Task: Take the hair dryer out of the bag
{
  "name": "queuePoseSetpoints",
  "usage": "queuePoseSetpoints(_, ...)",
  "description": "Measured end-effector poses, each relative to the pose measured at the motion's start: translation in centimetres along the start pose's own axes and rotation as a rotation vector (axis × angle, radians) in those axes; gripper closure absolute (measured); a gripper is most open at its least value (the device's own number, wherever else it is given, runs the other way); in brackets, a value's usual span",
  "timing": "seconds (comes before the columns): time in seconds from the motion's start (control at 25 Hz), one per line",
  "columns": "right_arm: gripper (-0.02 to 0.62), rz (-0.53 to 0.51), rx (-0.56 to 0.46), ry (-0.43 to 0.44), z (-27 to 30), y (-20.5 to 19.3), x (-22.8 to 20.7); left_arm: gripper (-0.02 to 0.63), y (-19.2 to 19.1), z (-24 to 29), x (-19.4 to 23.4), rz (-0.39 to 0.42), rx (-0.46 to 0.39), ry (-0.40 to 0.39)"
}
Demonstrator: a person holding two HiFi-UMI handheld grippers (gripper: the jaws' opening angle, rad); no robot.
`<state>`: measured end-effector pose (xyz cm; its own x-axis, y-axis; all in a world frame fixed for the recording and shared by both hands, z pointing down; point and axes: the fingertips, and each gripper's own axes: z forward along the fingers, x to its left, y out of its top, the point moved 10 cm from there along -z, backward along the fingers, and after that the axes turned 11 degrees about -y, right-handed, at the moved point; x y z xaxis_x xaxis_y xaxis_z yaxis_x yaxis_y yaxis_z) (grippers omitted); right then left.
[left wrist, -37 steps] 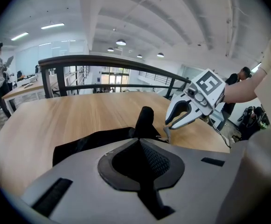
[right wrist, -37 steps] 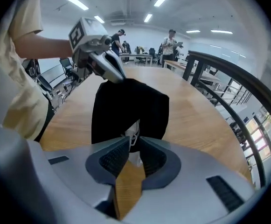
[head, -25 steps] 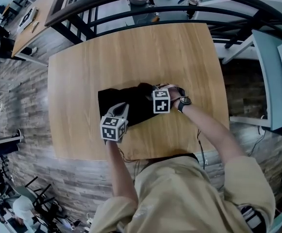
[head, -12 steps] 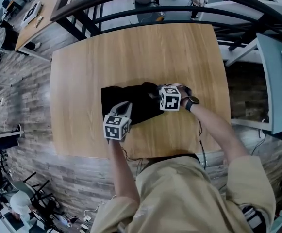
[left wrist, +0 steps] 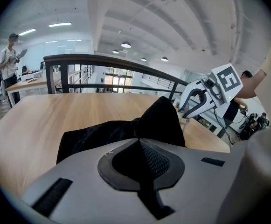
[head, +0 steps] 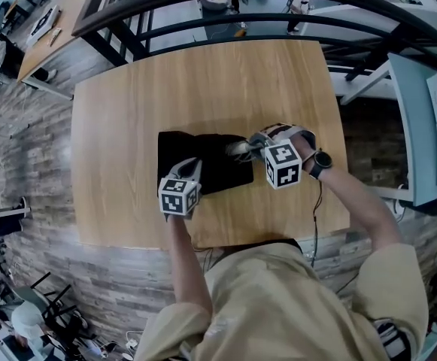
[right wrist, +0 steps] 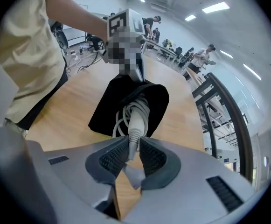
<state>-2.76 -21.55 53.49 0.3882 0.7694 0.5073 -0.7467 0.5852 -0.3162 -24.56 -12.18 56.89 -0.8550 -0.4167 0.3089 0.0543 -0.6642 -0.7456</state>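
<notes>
Now left gripper [head: 191,165] pinches bag [head: 212,162]; right gripper [right wrist: 129,154], jaws just closing, clamps dryer cord [right wrist: 135,119].

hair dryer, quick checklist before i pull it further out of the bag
1. Right gripper gripping the hair dryer at its pale tapered end: ok, fingers have just been closing on it.
2. Left gripper shut on the bag fabric: ok.
3. Cord free of snags: cannot tell, it sits coiled at the bag mouth.
4. Hair dryer body out of the bag: not ok, only the end and cord show.
</notes>
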Motion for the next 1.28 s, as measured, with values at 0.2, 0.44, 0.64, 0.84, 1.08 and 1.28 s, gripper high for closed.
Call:
queuePoseSetpoints(0.2,0.522,-0.187,0.077,-0.059,-4.3,-0.6,0.1,0.589,0.6,1.2,-0.1,-0.009,-0.011,-0.012)
queuePoseSetpoints(0.44,0.522,-0.267,0.174,-0.060,-8.6,-3.1,0.3,0.589,0.9,3.3,-0.3,-0.018,-0.002,-0.006)
queuePoseSetpoints(0.64,0.523,-0.241,0.257,-0.070,-11.3,-6.1,0.7,0.589,0.5,4.8,-0.9,-0.025,0.016,-0.025)
queuePoseSetpoints(0.84,0.523,-0.167,0.333,-0.108,-13.3,-9.1,0.6,0.589,0.5,5.4,-1.2,-0.018,0.034,-0.029)
queuePoseSetpoints(1.08,0.588,0.291,0.304,-0.292,-13.2,-13.2,-0.8,0.589,0.3,5.6,-1.6,-0.010,0.054,-0.034)
queuePoseSetpoints(1.28,0.588,0.790,0.220,-0.265,-8.3,-18.1,4.1,0.589,0.2,5.7,-2.4,-0.009,0.071,-0.033)
